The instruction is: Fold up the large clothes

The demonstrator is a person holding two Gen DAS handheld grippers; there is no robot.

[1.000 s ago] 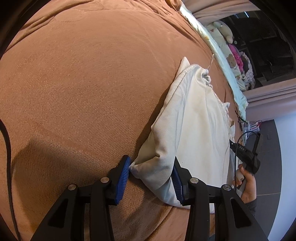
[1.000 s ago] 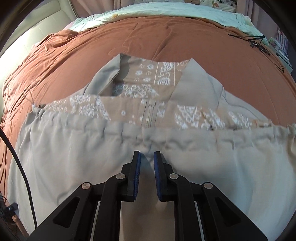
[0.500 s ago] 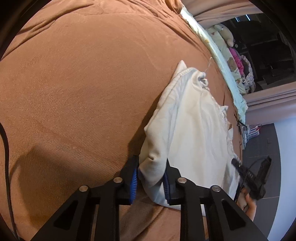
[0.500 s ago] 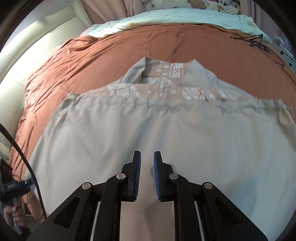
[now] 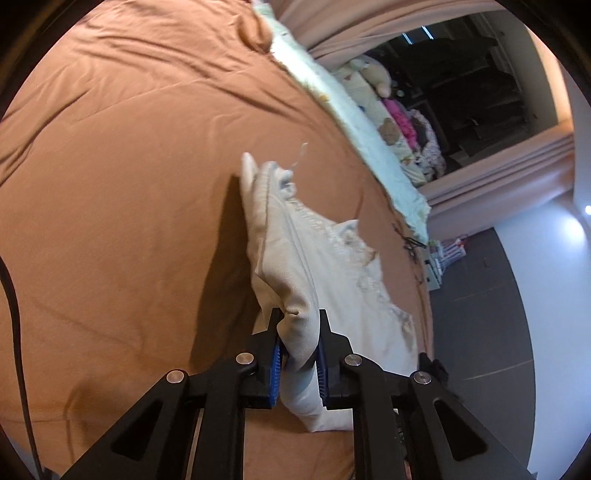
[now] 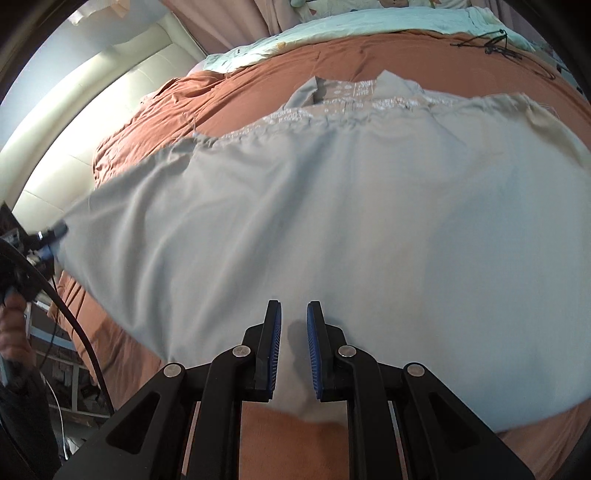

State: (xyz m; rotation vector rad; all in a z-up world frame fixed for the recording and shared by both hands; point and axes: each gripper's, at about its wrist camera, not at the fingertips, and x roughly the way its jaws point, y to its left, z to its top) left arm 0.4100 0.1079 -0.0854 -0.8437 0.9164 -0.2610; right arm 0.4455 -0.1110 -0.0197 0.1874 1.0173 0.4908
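beige woven cloth, one large garment [image 6: 332,206], spread over a rust-brown bedspread [image 5: 110,184] on the bed.

right wrist view: garment's long axis runs left to right across the frame; a patterned band with white print sits along its far edge, with a collar-like flap pointing away toward the far side. near edge lies under the right gripper [image 6: 293,343]. left end of the cloth is lifted off the bedspread toward the near left, where the left gripper shows at the frame edge, held by a hand [image 6: 13,325].

left wrist view: garment [image 5: 295,258] seen end-on, bunched into a ridge running from the near jaws away to the far side, a loose thread at its far tip. left gripper [image 5: 299,354]: jaws narrow, clamped on a fold of the garment's corner, cloth pinched between the blue pads.

right gripper: jaws narrow, a gap showing between the blue pads; cloth lies beneath them, but cannot tell whether any is pinched.

surroundings: pale mint quilt [image 6: 351,29] along the far edge of the bed; cream padded headboard [image 6: 92,122] at far left; pink curtains [image 5: 498,173]; soft toys [image 5: 388,96] beyond the bed; dark grey floor [image 5: 491,295]; black cable [image 6: 495,40] on the bedspread far right.
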